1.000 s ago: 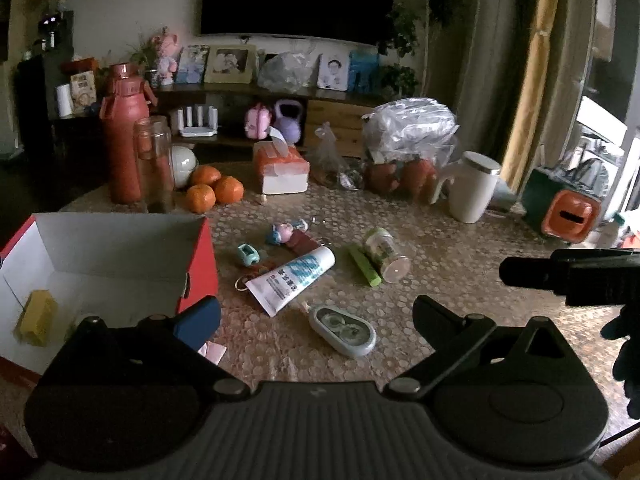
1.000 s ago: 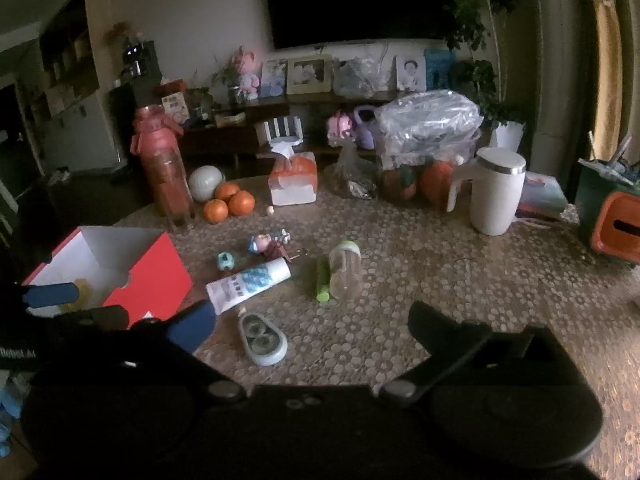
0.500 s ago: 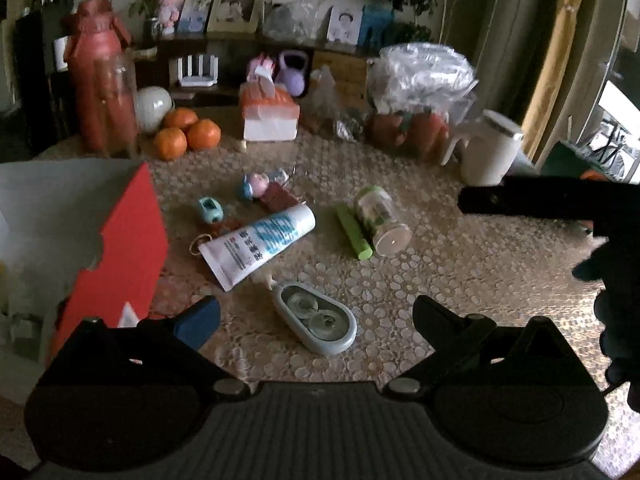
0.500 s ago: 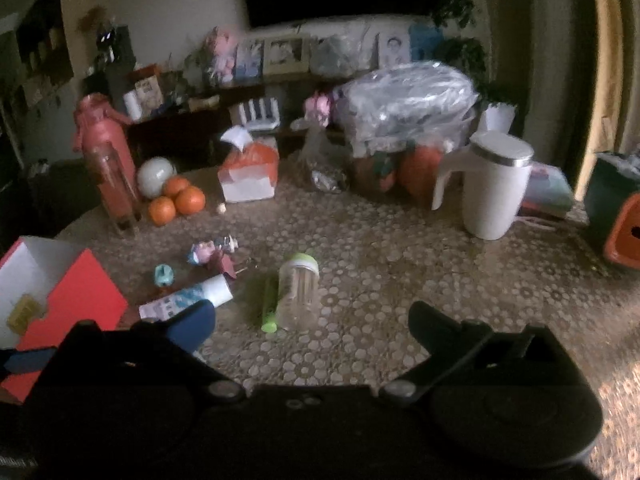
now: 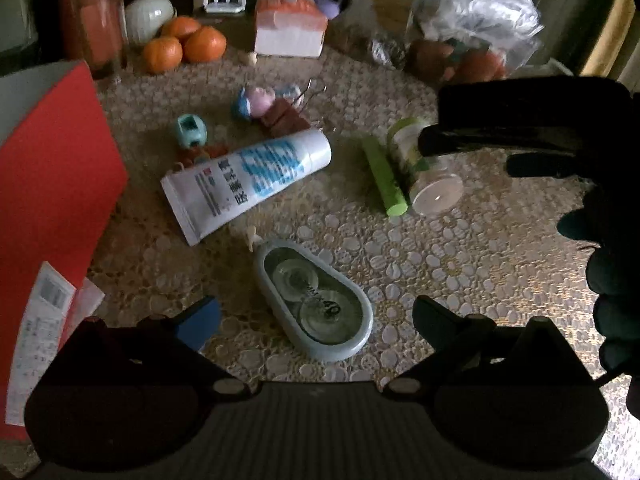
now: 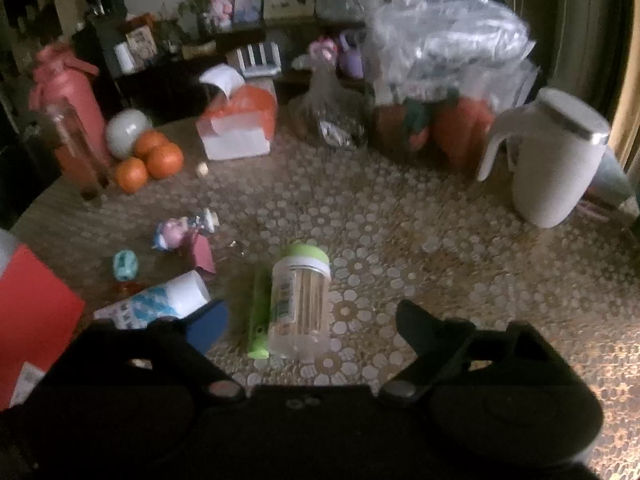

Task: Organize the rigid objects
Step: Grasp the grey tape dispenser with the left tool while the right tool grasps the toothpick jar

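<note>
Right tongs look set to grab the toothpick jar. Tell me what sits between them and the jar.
Nothing visible does. The right tongs are open with the toothpick jar lying directly ahead between the tips. Only the green stick lies alongside the jar's left, touching or nearly so.

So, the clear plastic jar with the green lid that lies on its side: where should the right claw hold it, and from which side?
Probably across the middle of the clear plastic jar with the green lid, coming from above. It lies flat, its round sides are exposed, and the open right claw already faces its base. The green stick lies close along its left.
</note>
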Motion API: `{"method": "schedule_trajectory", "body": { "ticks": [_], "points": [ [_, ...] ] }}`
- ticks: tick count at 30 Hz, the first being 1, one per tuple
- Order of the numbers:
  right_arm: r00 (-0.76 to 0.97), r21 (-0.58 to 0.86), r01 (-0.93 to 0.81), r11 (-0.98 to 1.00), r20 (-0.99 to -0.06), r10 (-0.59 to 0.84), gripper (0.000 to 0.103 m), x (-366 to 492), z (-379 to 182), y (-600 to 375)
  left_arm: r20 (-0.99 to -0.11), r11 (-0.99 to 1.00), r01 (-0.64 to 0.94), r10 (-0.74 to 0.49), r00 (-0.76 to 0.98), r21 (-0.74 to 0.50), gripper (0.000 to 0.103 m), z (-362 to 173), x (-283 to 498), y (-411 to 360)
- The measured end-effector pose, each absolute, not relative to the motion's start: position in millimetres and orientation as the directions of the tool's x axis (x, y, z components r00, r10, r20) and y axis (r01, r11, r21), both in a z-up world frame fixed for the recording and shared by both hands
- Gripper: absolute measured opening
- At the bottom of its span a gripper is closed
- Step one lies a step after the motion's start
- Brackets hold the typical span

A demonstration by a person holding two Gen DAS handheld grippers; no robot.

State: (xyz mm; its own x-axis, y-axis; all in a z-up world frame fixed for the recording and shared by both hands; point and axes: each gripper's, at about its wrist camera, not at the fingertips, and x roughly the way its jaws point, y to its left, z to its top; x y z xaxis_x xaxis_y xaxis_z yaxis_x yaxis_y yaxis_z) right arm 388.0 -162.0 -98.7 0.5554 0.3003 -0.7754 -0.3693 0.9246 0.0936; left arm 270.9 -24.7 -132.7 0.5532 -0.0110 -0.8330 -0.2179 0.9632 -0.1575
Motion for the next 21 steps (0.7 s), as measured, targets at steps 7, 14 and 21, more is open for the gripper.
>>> {"method": "schedule_trajectory", "body": {
  "ticks": [7, 14, 21],
  "points": [
    [0.483, 0.146, -0.361, 0.921, -0.816, 0.318, 0.066, 406, -120, -149, -0.848, 0.969, -0.224, 0.033, 0.528, -0.102, 0.103, -144, 283, -29],
    [0.458, 0.163, -0.353, 0.921, -0.829, 0.322, 0.052, 415, -132, -146, -0.846, 0.969, -0.237, 0.066, 0.53, -0.073, 0.098, -145, 284, -30],
    [0.449, 0.165, -0.335, 0.928, -0.838, 0.311, 0.043, 418, -139, -147, -0.829, 0.976, -0.207, 0.062, 0.556, -0.066, 0.068, -139, 278, -33]
  ]
}}
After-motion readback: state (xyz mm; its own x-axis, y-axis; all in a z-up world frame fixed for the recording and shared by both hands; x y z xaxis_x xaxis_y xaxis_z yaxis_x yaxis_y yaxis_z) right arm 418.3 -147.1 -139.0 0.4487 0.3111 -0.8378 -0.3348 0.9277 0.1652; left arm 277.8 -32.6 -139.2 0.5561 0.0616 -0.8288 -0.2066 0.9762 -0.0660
